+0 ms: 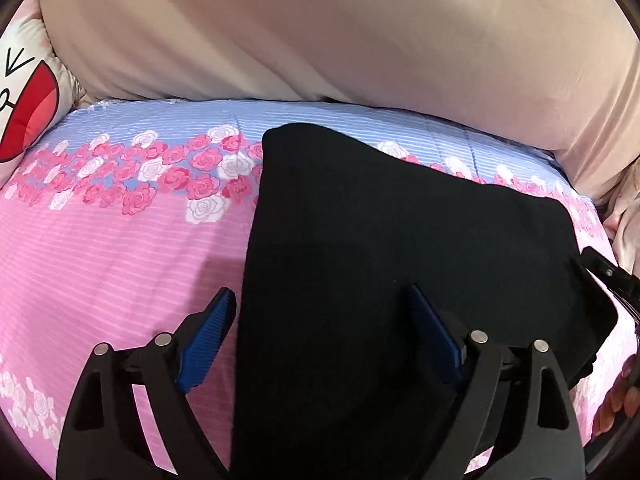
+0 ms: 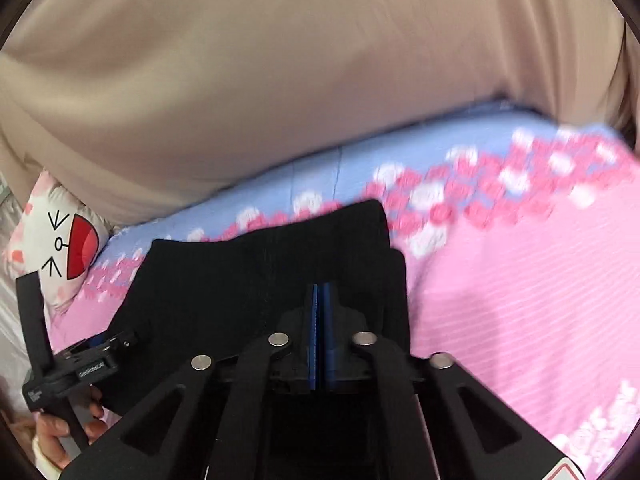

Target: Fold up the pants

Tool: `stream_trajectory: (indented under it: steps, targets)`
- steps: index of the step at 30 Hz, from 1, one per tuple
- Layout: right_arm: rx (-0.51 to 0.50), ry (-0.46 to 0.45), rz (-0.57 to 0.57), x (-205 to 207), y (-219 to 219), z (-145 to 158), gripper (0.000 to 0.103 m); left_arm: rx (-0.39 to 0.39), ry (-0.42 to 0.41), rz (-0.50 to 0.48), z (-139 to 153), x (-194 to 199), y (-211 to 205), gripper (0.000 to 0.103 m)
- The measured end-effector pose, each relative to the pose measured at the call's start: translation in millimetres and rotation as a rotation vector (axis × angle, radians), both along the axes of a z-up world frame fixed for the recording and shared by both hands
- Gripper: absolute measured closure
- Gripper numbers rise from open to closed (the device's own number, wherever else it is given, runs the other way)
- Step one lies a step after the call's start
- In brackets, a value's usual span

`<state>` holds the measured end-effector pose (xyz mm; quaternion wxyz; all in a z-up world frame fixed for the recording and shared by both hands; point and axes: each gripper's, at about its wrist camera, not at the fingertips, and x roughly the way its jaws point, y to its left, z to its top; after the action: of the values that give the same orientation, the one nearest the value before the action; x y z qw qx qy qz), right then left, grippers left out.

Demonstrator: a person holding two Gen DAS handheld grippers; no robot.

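Observation:
Black pants (image 1: 400,220) lie folded into a flat block on a pink and blue floral bed sheet (image 1: 100,248). My left gripper (image 1: 320,292) stands wide open above the pants' near left edge. One blue pad (image 1: 208,340) hangs over the sheet and the other over the cloth, neither pressing. In the right wrist view the pants (image 2: 240,280) fill the centre. My right gripper (image 2: 320,292) hovers over them with its blue pads closed together and no cloth visible between them.
A large beige cushion or duvet (image 1: 320,32) runs along the far side of the bed. A white cartoon-face pillow (image 1: 24,92) sits at the far left corner. A person's hand (image 2: 56,432) holds the left gripper's handle.

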<state>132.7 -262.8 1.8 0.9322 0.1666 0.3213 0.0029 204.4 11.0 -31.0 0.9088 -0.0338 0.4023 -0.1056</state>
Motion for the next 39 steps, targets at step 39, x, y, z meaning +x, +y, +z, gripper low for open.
stream_trajectory:
  steps: [39]
  targets:
    - [-0.099,0.003,-0.010,4.1,-6.4,-29.6,0.103,0.000,-0.016,0.002,-9.3,11.0,2.1,0.005]
